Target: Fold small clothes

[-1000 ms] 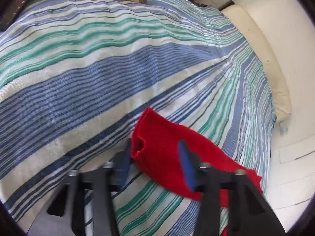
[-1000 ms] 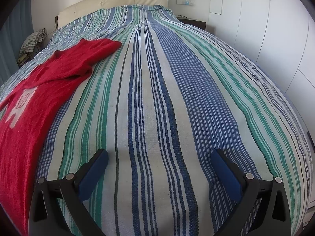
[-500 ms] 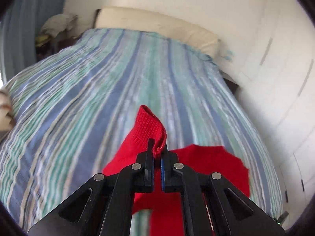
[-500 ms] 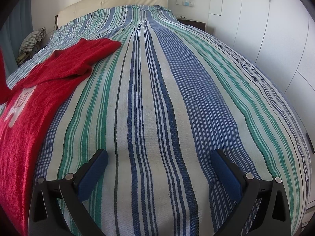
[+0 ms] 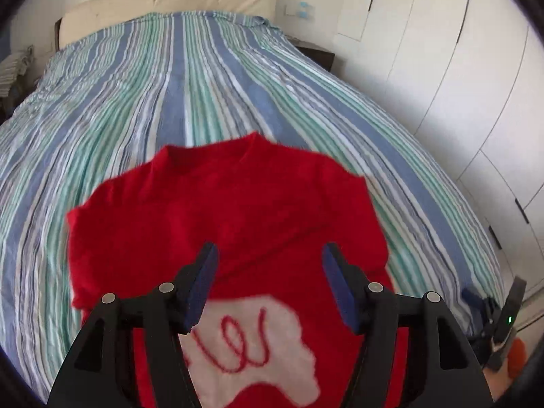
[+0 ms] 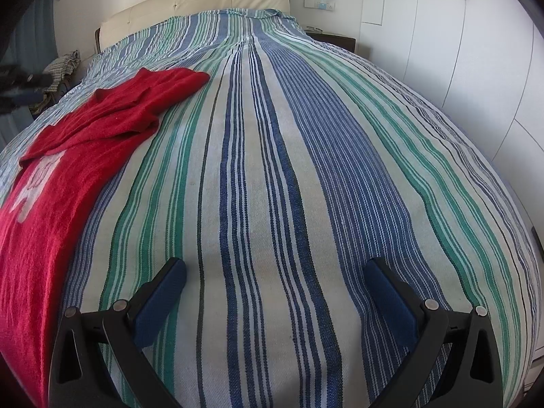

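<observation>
The red sweater (image 5: 231,224) lies on the striped bedspread (image 5: 210,78), front up, its neck opening toward the headboard (image 5: 163,0) and its hem toward me. A white patch with red looping stitching (image 5: 258,343) sits on the chest, on the side of the sweater away from the headboard. In my left wrist view the sleeve on the left looks folded in over the body, giving that side a squarish edge; the picture is blurred there, so I cannot tell the fold line exactly. In my right wrist view the sweater (image 6: 68,170) lies at the left of the bedspread (image 6: 306,187), with one sleeve reaching up toward the headboard (image 6: 197,3) and rumpled near the shoulder.

My left gripper (image 5: 270,272) hovers over the sweater's chest, on the side away from the headboard, jaws spread apart with nothing between the blue pads (image 5: 204,282). Whether the tips touch the knit I cannot tell.

My right gripper (image 6: 277,292) is over bare bedspread, well apart from the sweater and far from the headboard, jaws spread wide and holding nothing.

White wardrobe doors (image 5: 459,78) run along the right of the bed; a dark nightstand (image 6: 335,41) stands just beside the headboard on that side. A heap of grey cloth (image 6: 63,68) sits past the opposite edge, near the headboard.
</observation>
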Demonstrator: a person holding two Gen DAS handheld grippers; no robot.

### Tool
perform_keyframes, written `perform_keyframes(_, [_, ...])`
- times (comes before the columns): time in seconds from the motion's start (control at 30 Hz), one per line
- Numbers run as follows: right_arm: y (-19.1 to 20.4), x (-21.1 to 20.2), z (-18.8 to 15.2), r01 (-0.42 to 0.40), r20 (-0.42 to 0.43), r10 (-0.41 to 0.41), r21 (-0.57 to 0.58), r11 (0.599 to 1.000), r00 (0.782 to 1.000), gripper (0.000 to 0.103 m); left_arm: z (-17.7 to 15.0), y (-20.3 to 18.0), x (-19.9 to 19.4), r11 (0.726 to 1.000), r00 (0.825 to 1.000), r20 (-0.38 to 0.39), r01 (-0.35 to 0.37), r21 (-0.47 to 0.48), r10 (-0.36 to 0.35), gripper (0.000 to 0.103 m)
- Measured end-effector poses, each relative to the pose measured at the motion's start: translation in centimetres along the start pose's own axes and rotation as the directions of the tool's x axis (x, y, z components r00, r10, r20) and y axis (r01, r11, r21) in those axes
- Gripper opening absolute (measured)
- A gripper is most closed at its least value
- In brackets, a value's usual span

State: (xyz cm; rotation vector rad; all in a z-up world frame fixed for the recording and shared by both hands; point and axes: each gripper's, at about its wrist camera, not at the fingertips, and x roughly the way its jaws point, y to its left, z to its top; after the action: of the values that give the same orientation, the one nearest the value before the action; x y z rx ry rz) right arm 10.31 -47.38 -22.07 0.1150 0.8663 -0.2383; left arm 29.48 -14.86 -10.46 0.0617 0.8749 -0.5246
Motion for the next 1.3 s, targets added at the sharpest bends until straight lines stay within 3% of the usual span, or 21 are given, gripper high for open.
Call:
perform_keyframes(0.1, [0.0,0.0,0.0,0.0,-0.001,0.0,0.0,1.0,1.0,0.103,-4.5,4.5,-2.6,0.996,0.997,-0.012,-0.074,-0.052,0.074,0.074])
perform_keyframes(0.27, [0.1,0.1,0.0,0.004,-0.002,-0.004,-0.003,1.0,1.0,0.103,-8.9,12.3,-4.0,0.972,0.982,-0.078,-0.181,-0.152,0.171,0.075])
perform_keyframes(0.4, [0.3,0.1,0.0,0.01,-0.002,-0.01,-0.006,1.0,1.0,0.103,-9.6,13.5,-3.2,0.972,0.98,-0.056,-0.198,-0.125,0.193,0.075])
perform_keyframes(0.57, [0.3,0.1,0.0,0.014,-0.001,-0.014,-0.008,1.0,1.0,0.103,-7.7,12.9,0.1,0.97,0.977,-0.03,-0.214,-0.115,0.212,0.075])
perform_keyframes(0.6, [0.3,0.1,0.0,0.014,-0.001,-0.014,-0.008,1.0,1.0,0.103,-7.4,13.2,0.9,0.962,0.969,-0.03,-0.246,-0.12,0.244,0.066])
perform_keyframes(0.63, [0.4,0.1,0.0,0.014,-0.001,-0.014,-0.008,1.0,1.0,0.103,-7.6,13.8,1.5,0.945,0.957,-0.035,-0.291,-0.146,0.289,0.028])
perform_keyframes(0.67, [0.3,0.1,0.0,0.014,-0.001,-0.014,-0.008,1.0,1.0,0.103,-8.2,15.3,1.8,0.927,0.95,-0.052,-0.311,-0.207,0.307,0.007])
perform_keyframes(0.73, [0.3,0.1,0.0,0.014,-0.001,-0.014,-0.008,1.0,1.0,0.103,-10.0,17.7,1.6,0.905,0.966,-0.031,-0.253,-0.343,0.258,0.001])
perform_keyframes(0.77, [0.3,0.1,0.0,0.013,-0.001,-0.013,-0.008,1.0,1.0,0.103,-10.7,18.0,1.3,0.893,0.959,-0.029,-0.275,-0.357,0.283,0.001])
perform_keyframes(0.8, [0.3,0.1,0.0,0.013,-0.001,-0.013,-0.008,1.0,1.0,0.103,-11.1,18.2,1.1,0.893,0.964,-0.024,-0.254,-0.371,0.264,0.001])
perform_keyframes(0.97, [0.3,0.1,0.0,0.009,-0.003,-0.009,-0.006,1.0,1.0,0.103,-11.3,17.6,0.4,0.911,0.97,-0.039,-0.241,-0.336,0.242,0.002])
perform_keyframes(1.07, [0.2,0.1,0.0,0.008,-0.003,-0.008,-0.005,1.0,1.0,0.103,-12.1,17.2,-1.1,0.917,0.98,-0.04,-0.195,-0.347,0.193,0.01])
perform_keyframes(1.1, [0.2,0.1,0.0,0.009,-0.003,-0.009,-0.005,1.0,1.0,0.103,-12.4,17.2,-1.8,0.918,0.984,-0.037,-0.174,-0.357,0.172,0.022])
perform_keyframes(1.13, [0.2,0.1,0.0,0.009,-0.003,-0.009,-0.006,1.0,1.0,0.103,-12.8,17.3,-2.6,0.916,0.984,-0.035,-0.176,-0.362,0.175,0.047])
perform_keyframes(1.2, [0.2,0.1,0.0,0.009,-0.002,-0.009,-0.006,1.0,1.0,0.103,-13.8,16.8,-5.0,0.91,0.974,-0.014,-0.217,-0.353,0.226,0.08])
perform_keyframes(1.23, [0.2,0.1,0.0,0.009,-0.002,-0.009,-0.006,1.0,1.0,0.103,-14.5,16.5,-6.4,0.908,0.968,0.004,-0.235,-0.346,0.252,0.086])
perform_keyframes(1.3, [0.2,0.1,0.0,0.012,-0.002,-0.012,-0.007,1.0,1.0,0.103,-15.6,16.5,-8.4,0.905,0.966,0.013,-0.236,-0.354,0.258,0.086])
